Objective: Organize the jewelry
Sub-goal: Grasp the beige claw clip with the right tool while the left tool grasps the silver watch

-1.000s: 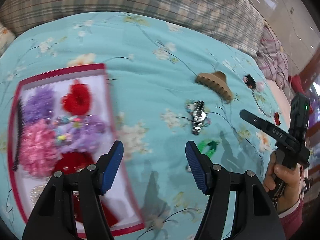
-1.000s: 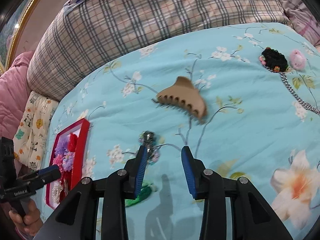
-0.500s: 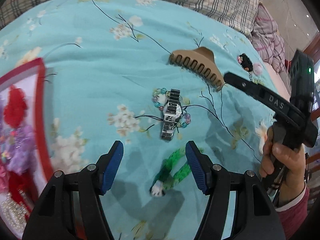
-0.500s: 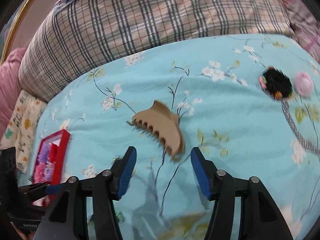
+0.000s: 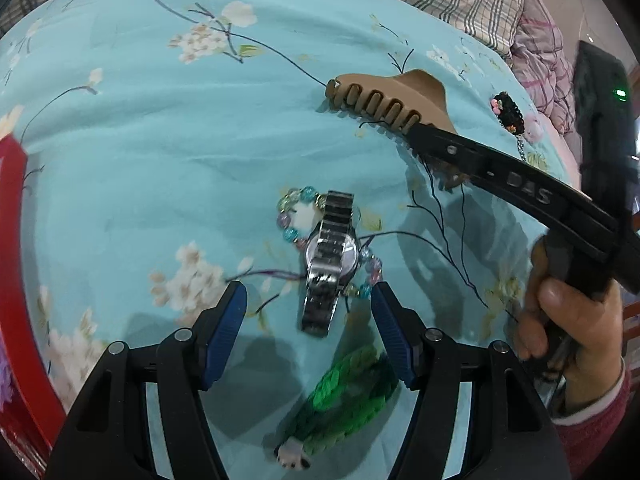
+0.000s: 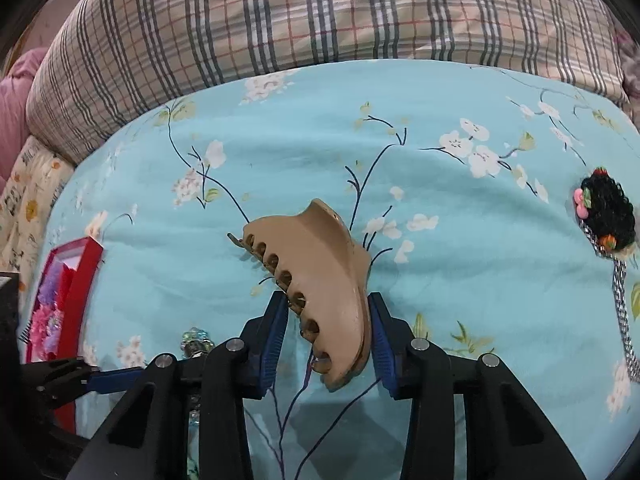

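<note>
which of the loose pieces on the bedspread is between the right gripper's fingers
The tan claw clip: the right gripper is closing around its near end. The watch and green hair tie lie near the left gripper.

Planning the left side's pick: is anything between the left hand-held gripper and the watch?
Nothing visible. The left hand-held gripper stands open just short of the watch, with only bare bedspread between. A beaded bracelet lies under the watch.

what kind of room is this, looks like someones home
Most likely a bedroom: the items lie on a bed's turquoise floral sheet, with a plaid pillow behind and hair accessories like a tan claw clip scattered around.
</note>
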Demonstrator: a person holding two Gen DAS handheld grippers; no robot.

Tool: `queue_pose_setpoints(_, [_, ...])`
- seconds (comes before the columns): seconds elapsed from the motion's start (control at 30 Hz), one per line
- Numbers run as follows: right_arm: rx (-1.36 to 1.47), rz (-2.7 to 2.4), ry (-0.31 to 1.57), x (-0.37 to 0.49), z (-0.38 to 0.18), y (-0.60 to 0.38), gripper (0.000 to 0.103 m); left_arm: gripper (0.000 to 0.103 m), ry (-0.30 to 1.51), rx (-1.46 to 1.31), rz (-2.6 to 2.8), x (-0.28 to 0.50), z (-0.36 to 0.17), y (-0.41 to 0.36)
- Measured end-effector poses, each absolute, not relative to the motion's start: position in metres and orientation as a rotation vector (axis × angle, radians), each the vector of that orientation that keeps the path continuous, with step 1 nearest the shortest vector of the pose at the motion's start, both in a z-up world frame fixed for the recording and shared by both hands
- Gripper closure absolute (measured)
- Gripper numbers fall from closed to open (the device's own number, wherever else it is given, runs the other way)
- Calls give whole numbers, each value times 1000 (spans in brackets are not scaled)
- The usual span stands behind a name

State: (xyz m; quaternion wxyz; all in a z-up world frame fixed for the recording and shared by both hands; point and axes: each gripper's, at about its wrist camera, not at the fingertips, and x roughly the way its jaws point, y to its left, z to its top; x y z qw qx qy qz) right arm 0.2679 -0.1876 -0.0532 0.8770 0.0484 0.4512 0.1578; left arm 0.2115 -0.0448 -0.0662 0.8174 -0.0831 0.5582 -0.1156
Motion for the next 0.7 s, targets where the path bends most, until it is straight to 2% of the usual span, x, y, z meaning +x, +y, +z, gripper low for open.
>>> queue_pose_setpoints(0.03, [124, 331, 943, 265, -52, -192, 66, 40, 1189, -171, -248, 212, -67, -46])
queue_pose_setpoints(0.1, [162, 323, 954, 257, -50, -201, 66, 53, 1183, -172, -261, 212, -68, -47])
queue_pose_setpoints(0.17, [199, 310, 960, 246, -46, -212, 66, 79, 1187, -183, -279, 212, -69, -48])
queue_pose_setpoints(0.2, [220, 311, 964, 240, -44, -216, 67, 81, 1189, -190, -292, 212, -70, -49])
queue_pose_setpoints(0.47, [310, 336, 925, 195, -24, -230, 68, 84, 1157, -192, -292, 202, -63, -45])
queue_pose_setpoints(0.5, [322, 337, 918, 190, -22, -231, 78, 84, 1149, -197, -292, 199, -60, -43])
queue_pose_setpoints(0.57, [341, 334, 910, 183, -19, -232, 86, 84, 1134, -200, -290, 194, -54, -38])
queue_pose_setpoints(0.6, [343, 330, 909, 180, -18, -233, 103, 84, 1125, -203, -289, 191, -50, -35])
queue_pose_setpoints(0.7, [312, 313, 911, 175, -19, -231, 103, 85, 1106, -210, -283, 184, -42, -28])
